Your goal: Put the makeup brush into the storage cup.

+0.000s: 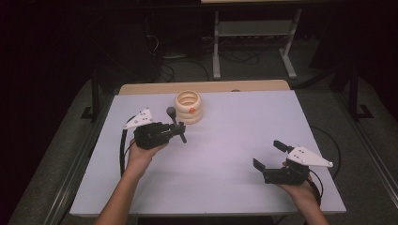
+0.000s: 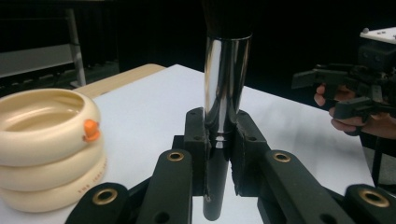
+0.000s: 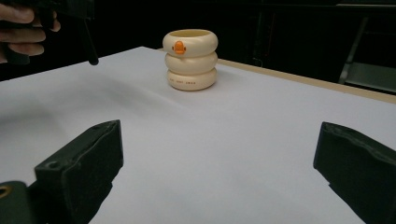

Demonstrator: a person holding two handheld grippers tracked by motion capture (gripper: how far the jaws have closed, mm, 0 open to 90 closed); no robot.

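Your left claw (image 2: pixel 219 140) is clamped on a makeup brush (image 2: pixel 226 84) beside the cream ringed holder (image 1: pixel 188 107); your right claw (image 1: pixel 269 154) gapes wide above the bench (image 1: pixel 225 140).

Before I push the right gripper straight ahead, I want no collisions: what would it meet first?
Probably nothing nearby: the right gripper has its jaws wide open over bare table. Farther along that line stands the cream ringed holder, slightly to the left of centre in its own view, so it might just be grazed.

brush (image 2: pixel 223 88) | upright, clamped | cream ringed cup (image 1: pixel 188 107) | table, far-centre
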